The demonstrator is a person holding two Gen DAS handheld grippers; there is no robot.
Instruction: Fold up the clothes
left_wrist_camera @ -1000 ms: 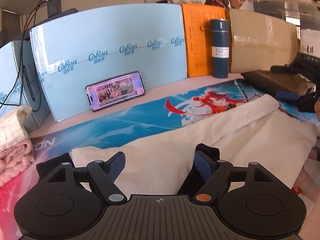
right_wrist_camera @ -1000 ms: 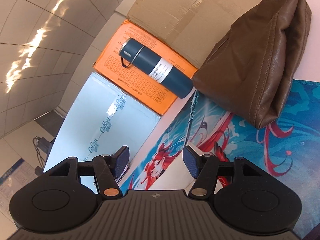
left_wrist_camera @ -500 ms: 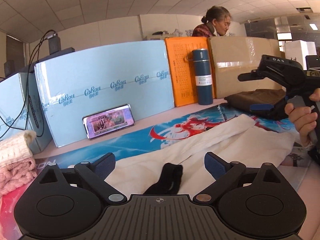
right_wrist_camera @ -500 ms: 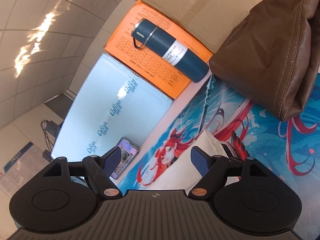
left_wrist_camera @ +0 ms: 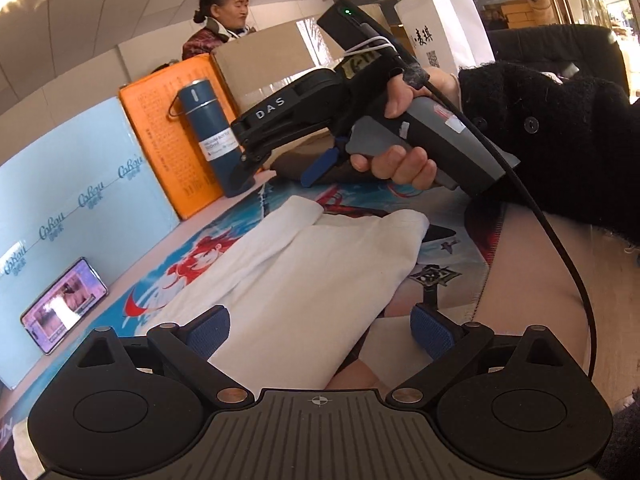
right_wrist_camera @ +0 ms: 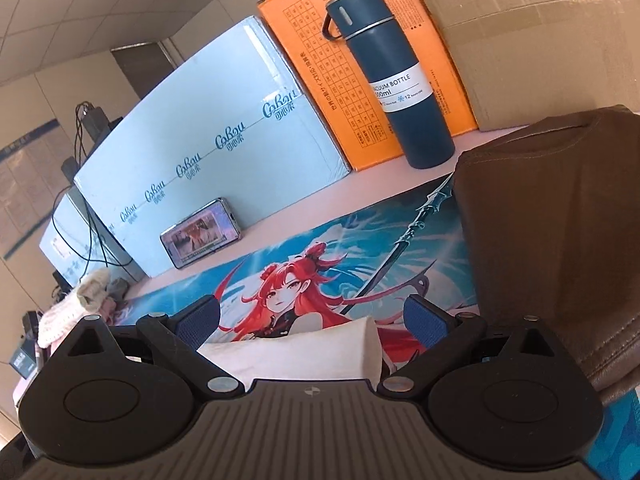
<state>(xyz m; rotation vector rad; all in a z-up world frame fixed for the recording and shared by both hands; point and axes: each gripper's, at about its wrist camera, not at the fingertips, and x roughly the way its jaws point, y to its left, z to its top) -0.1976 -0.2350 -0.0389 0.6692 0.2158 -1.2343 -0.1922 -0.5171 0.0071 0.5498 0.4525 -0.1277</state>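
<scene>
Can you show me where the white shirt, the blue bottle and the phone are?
white shirt (left_wrist_camera: 320, 272), left wrist view, middle of the folded cloth.
blue bottle (right_wrist_camera: 404, 92), right wrist view, its white label.
phone (right_wrist_camera: 200, 238), right wrist view, its lit screen.

bottle and bag block right

Matt cream cloth garment; glossy printed desk mat; smooth brown leather bag; satin blue metal flask; matt cardboard box.
</scene>
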